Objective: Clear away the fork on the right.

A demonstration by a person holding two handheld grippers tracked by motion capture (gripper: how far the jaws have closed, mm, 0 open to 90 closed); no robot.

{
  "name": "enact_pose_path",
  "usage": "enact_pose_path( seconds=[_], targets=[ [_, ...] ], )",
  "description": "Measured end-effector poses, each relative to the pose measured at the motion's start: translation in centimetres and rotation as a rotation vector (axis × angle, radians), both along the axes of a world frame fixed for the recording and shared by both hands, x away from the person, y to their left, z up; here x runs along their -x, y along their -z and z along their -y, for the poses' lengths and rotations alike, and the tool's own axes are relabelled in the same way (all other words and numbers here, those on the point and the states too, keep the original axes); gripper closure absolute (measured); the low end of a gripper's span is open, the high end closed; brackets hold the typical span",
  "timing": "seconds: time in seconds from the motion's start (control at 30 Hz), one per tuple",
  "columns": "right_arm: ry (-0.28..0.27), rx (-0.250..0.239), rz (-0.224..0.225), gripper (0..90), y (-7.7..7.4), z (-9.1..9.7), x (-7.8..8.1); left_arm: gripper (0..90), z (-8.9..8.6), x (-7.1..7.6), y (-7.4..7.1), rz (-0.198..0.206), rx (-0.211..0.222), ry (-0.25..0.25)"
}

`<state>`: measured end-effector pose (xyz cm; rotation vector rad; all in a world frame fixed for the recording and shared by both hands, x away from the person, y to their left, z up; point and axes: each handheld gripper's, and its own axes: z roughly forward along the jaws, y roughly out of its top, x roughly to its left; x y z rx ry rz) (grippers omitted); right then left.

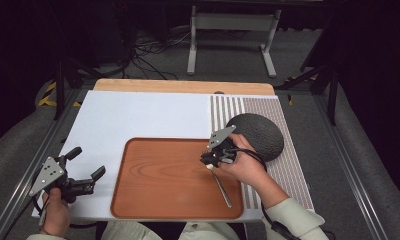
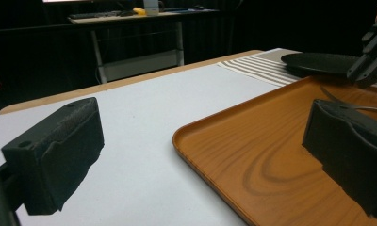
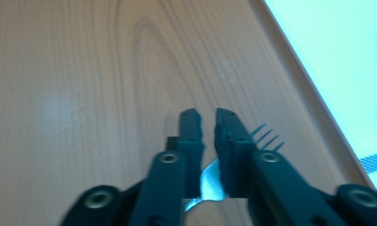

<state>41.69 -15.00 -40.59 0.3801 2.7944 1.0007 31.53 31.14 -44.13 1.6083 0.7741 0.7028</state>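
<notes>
Black jaws of the right gripper (image 1: 211,159) sit nearly closed around the neck of a metal fork (image 1: 221,186), whose tines poke out just past the jaws in the right gripper view (image 3: 266,138). One fork is in sight. It lies on the right part of the wooden tray (image 1: 158,197), handle running toward the near right corner, tines under the gripper. The right hand (image 1: 247,167) comes in from the near right, sleeve at the table's near edge, wrist angled so the gripper points down and left onto the tray.

At the near left, the left gripper (image 1: 86,165) hangs wide open, its two jaws well apart and holding nothing. It hovers over the white mat (image 1: 138,115) just left of the tray, aimed right. The left hand (image 1: 55,212) grips it from the near edge.

One tray rests on the near middle of the mat. One dark round plate (image 1: 260,132) sits to the far right on a striped placemat (image 1: 288,165), just behind the right hand and just beyond the tray's right far corner. In the left gripper view the tray's rim (image 2: 210,123) lies between the open jaws.
</notes>
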Motion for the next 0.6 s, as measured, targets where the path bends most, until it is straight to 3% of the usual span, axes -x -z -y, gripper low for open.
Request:
enact_pose_path(
  seconds=[0.1, 0.6],
  targets=[
    [-0.007, 0.013, -0.015, 89.7, 0.7, -0.1, -0.2, 0.0, 0.0, 0.0, 0.0, 0.001, 0.001, -0.001],
    [-0.001, 0.068, -0.052, 89.8, 2.8, -0.3, -0.6, 0.0, 0.0, 0.0, 0.0, 0.000, 0.001, -0.001]
  ],
)
